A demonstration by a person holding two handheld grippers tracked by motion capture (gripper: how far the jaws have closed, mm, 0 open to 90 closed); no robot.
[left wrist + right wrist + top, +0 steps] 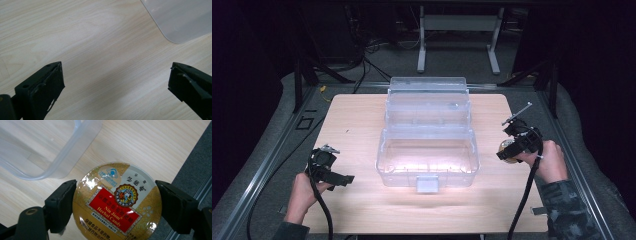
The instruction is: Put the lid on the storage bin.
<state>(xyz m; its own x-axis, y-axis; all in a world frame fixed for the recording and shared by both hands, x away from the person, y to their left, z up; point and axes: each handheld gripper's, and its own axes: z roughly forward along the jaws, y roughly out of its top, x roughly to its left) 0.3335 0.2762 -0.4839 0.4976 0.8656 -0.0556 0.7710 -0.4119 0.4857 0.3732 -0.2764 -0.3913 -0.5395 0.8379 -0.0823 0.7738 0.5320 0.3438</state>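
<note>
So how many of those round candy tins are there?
1. The candy tin is clamped in the right tongs, at the table's right edge beside the clear box. None shows inside the box, though its glare could hide something.

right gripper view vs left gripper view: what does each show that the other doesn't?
Right gripper view: a round herbal candy tin, gold with a red label, clamped between the right gripper jaws; also the grey floor edge beyond the table. Left gripper view: the left gripper with its jaws wide apart and nothing between them, over bare wood. Both: the light wooden table and a corner of the clear plastic box, seen at the top right in the left gripper view and the top left in the right one.
</note>
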